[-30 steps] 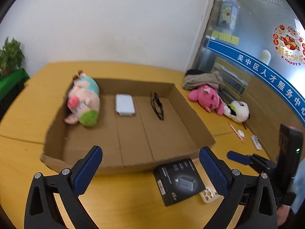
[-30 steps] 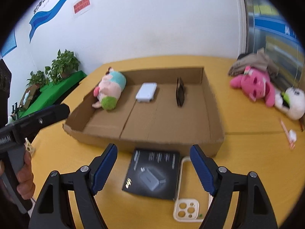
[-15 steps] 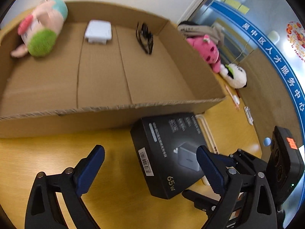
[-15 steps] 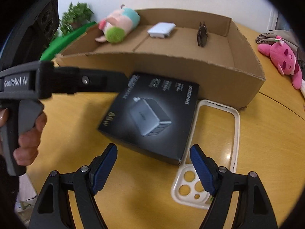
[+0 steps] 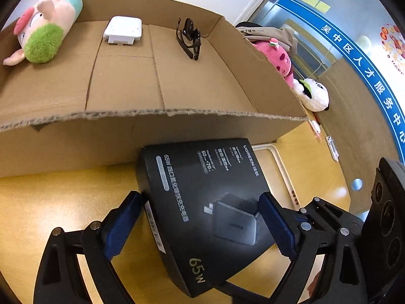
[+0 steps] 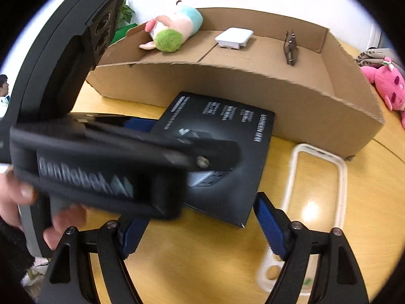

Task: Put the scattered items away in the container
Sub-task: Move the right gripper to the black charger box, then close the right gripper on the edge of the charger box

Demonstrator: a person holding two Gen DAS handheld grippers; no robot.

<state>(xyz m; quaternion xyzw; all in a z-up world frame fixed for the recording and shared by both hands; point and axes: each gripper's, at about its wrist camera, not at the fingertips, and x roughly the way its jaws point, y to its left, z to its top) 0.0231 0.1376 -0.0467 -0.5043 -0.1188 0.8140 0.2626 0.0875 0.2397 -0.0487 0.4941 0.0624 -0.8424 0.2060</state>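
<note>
Claws have both dropped — left claw (image 5: 200, 224) open astride charger box (image 5: 202, 202), right claw (image 6: 195, 228) opening behind it — pickup looks next.

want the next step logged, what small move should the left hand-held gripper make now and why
Probably close the left hand-held gripper on the black charger box. Its blue fingers already straddle the box, which lies on the table against the cardboard box's near wall, and there is no clear squeeze yet. The white phone case lies beside it, apart.
</note>
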